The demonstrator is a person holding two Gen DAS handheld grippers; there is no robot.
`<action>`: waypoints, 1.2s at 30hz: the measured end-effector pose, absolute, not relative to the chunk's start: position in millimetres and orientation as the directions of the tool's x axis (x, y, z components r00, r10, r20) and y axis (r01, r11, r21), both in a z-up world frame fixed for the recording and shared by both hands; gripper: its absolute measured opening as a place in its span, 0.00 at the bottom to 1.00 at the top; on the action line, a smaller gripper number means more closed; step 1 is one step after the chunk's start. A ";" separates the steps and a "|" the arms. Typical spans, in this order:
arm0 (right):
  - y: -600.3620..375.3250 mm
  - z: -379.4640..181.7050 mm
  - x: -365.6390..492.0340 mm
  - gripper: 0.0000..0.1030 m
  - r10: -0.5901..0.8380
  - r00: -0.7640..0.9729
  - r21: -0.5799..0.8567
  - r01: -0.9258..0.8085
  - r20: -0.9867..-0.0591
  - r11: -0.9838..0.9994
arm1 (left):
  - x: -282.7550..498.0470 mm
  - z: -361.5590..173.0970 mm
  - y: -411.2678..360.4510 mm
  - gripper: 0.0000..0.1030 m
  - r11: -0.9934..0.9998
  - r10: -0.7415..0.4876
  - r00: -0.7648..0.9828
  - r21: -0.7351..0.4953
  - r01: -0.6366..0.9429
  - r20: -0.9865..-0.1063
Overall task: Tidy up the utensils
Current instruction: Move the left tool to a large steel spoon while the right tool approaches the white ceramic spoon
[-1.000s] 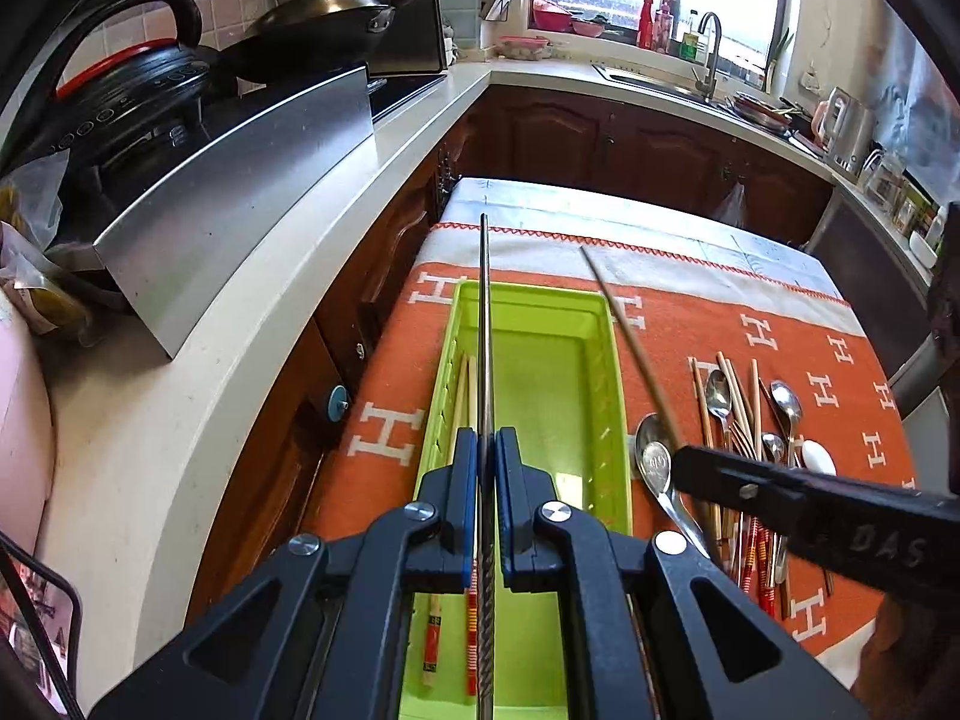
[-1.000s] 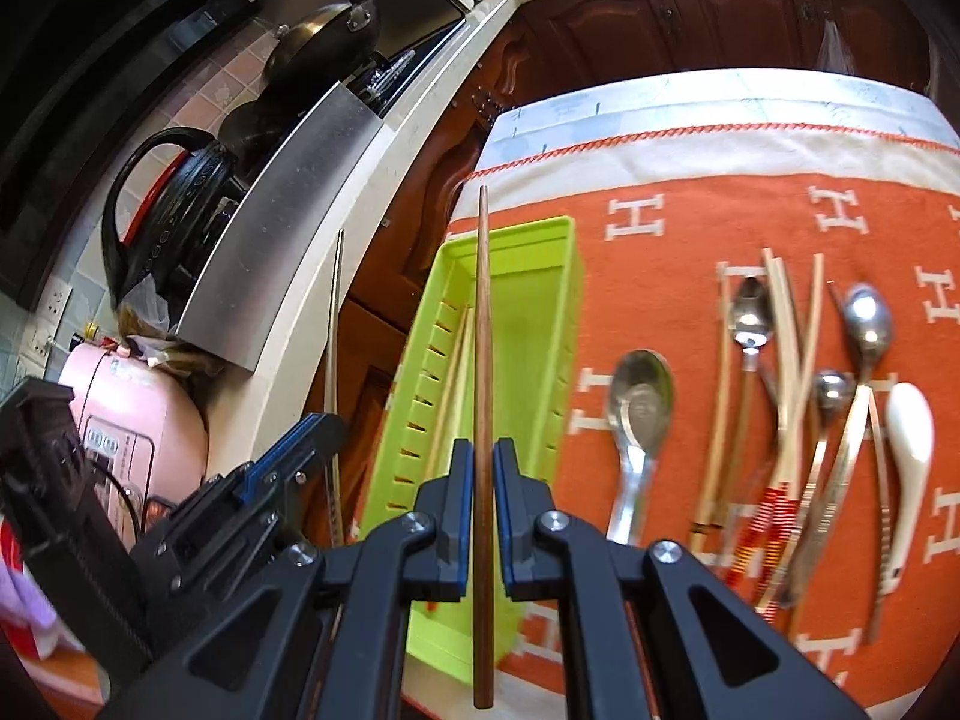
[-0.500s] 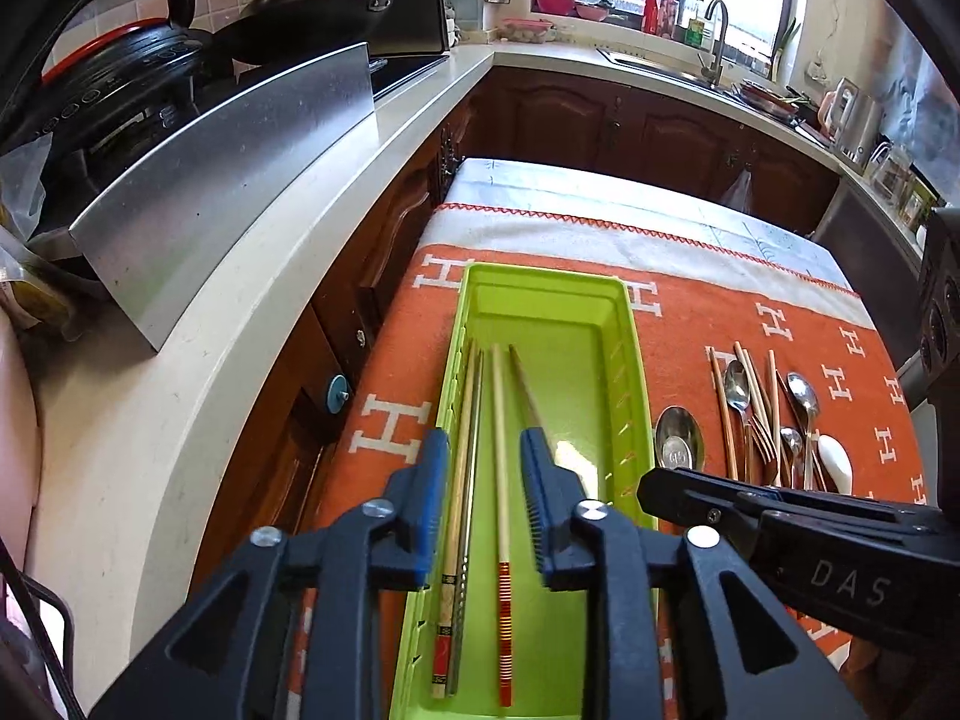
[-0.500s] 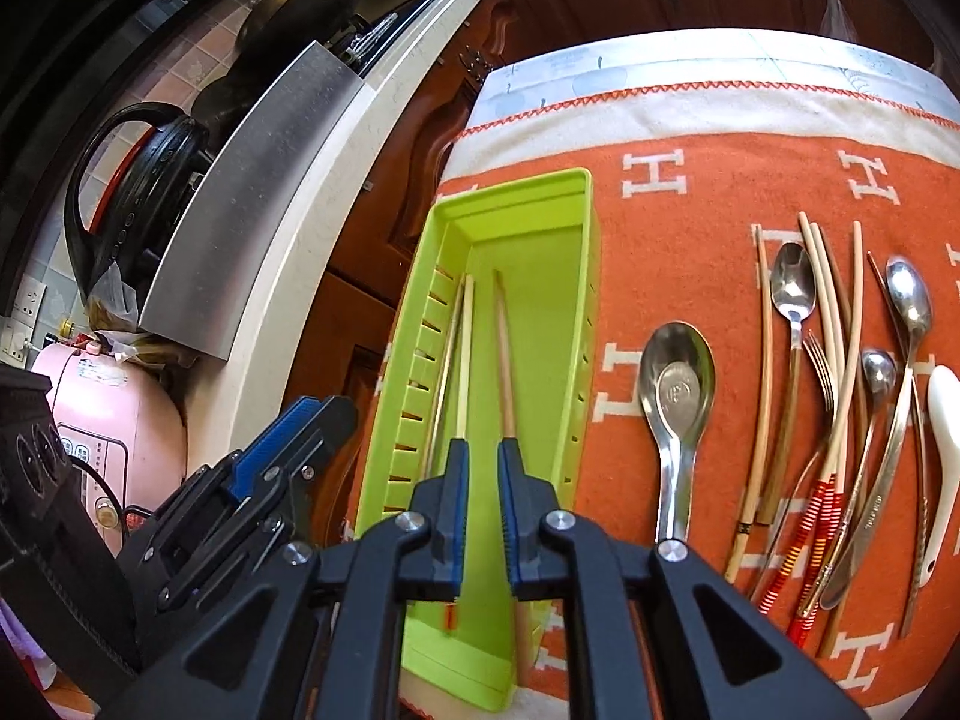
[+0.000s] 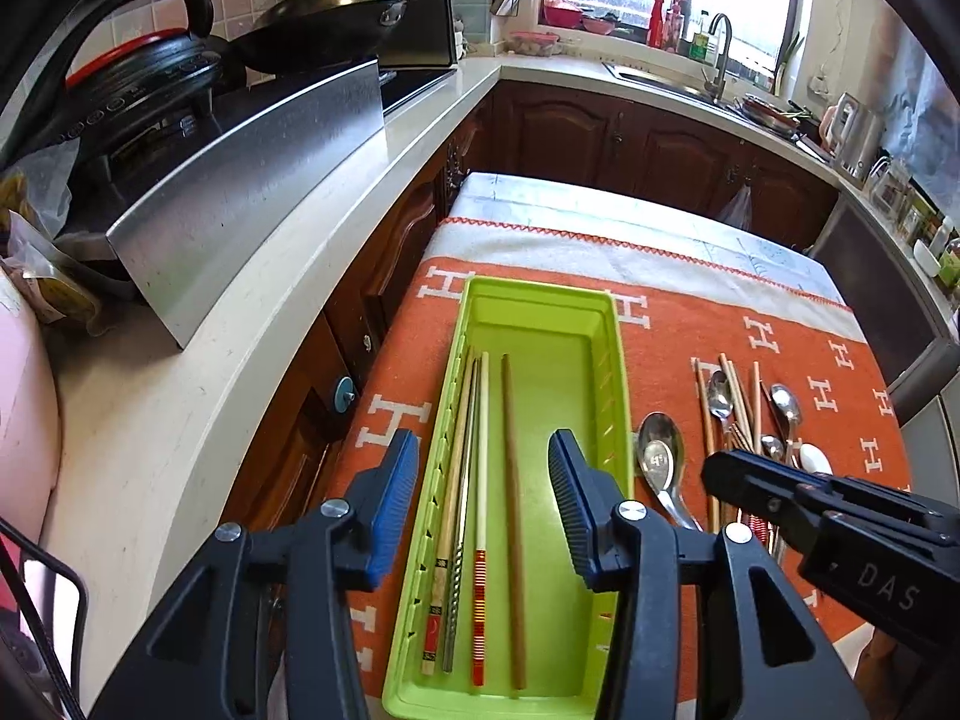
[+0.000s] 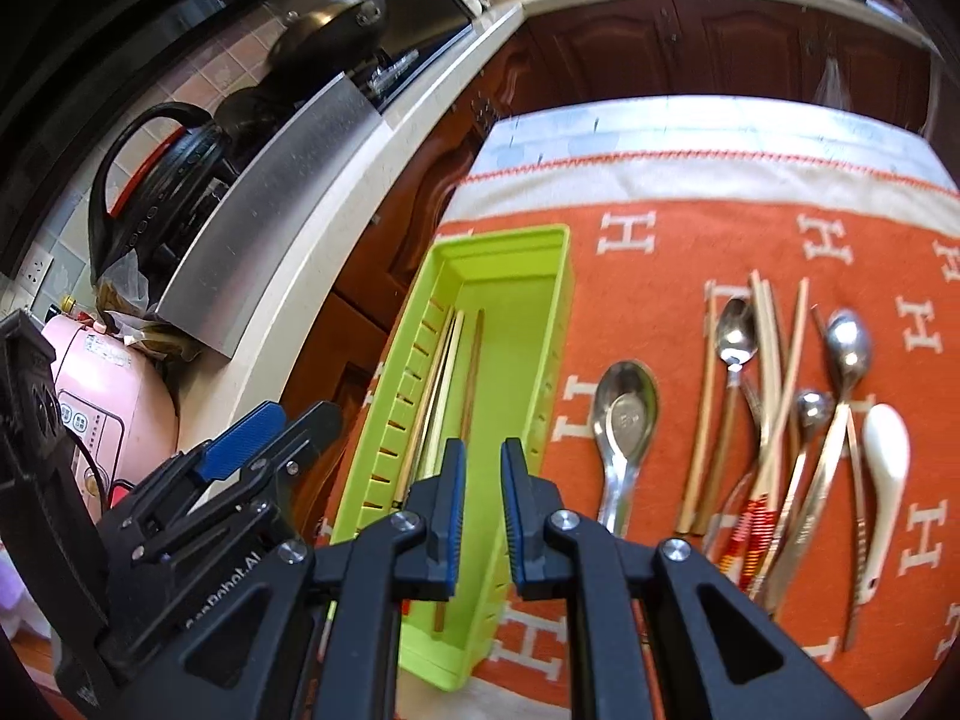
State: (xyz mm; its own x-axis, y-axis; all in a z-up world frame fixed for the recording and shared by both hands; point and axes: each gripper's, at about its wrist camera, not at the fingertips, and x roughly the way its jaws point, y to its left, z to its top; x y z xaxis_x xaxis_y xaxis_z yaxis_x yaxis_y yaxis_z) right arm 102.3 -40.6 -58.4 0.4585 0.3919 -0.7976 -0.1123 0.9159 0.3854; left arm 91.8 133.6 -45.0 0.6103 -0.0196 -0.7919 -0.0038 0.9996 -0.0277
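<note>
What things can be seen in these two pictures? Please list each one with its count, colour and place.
tray: one, lime green, on the cloth's left part.
chopsticks in the tray: four, one dark wood, one metal, two pale with red marks, lying lengthwise along its left side.
large spoon: one, steel, on the cloth just right of the tray.
loose utensil pile: several steel spoons and pale chopsticks, count unclear, further right.
white spoon: one, at the pile's right edge.
cloth: one, orange with white H marks, on the table.
wok: one, dark, on the stove.
left gripper: open above the tray.
right gripper: open, empty.
</note>
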 end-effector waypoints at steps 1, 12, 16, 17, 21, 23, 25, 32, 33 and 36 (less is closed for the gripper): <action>-43.0 -56.1 99.9 0.12 0.388 0.469 0.381 -0.115 -0.793 0.917 | 89.7 -43.0 130.9 0.43 1.000 -0.020 0.613 -0.025 0.000 -0.790; -101.0 -29.4 68.0 0.12 0.281 0.588 0.285 -0.087 -0.759 0.954 | 74.1 -29.9 91.6 0.43 0.997 -0.063 0.625 -0.025 0.069 -0.778; -132.1 -29.2 58.9 0.12 0.246 0.606 0.277 -0.045 -0.756 0.960 | 74.0 -32.3 74.2 0.43 0.994 -0.087 0.612 -0.032 0.100 -0.786; -139.5 -30.1 57.5 0.12 0.239 0.609 0.278 -0.032 -0.756 0.960 | 74.1 -33.5 69.3 0.43 0.994 -0.091 0.608 -0.032 0.108 -0.789; -168.2 -35.8 54.6 0.12 0.214 0.614 0.289 0.023 -0.760 0.957 | 77.4 -38.8 50.9 0.43 0.991 -0.102 0.588 -0.027 0.135 -0.803; -180.2 -38.9 53.6 0.12 0.203 0.617 0.293 0.047 -0.761 0.955 | 79.8 -43.1 42.0 0.43 0.989 -0.105 0.577 -0.023 0.147 -0.810; -194.4 -43.1 53.2 0.12 0.193 0.618 0.299 0.072 -0.762 0.951 | 81.6 -47.1 34.5 0.43 0.987 -0.111 0.565 -0.025 0.158 -0.817; -227.1 -62.4 60.0 0.12 0.178 0.600 0.320 0.137 -0.780 0.938 | 93.2 -65.0 13.8 0.43 0.974 -0.193 0.498 -0.103 0.203 -0.845; -230.6 -65.6 61.5 0.12 0.178 0.596 0.322 0.142 -0.783 0.936 | 95.2 -68.9 8.5 0.43 0.969 -0.215 0.482 -0.123 0.216 -0.849; -240.7 -76.2 66.3 0.12 0.183 0.581 0.328 0.154 -0.793 0.932 | 101.0 -79.1 -8.8 0.43 0.956 -0.256 0.451 -0.155 0.249 -0.855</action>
State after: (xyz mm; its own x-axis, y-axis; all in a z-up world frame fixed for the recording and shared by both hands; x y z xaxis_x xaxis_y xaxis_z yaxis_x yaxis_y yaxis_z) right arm 66.3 -240.7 -76.2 0.5814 0.1829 -0.7928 0.1535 0.9322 0.3277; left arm 101.0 -8.8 -79.1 0.4513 -0.2564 -0.8547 0.2489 0.9560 -0.1553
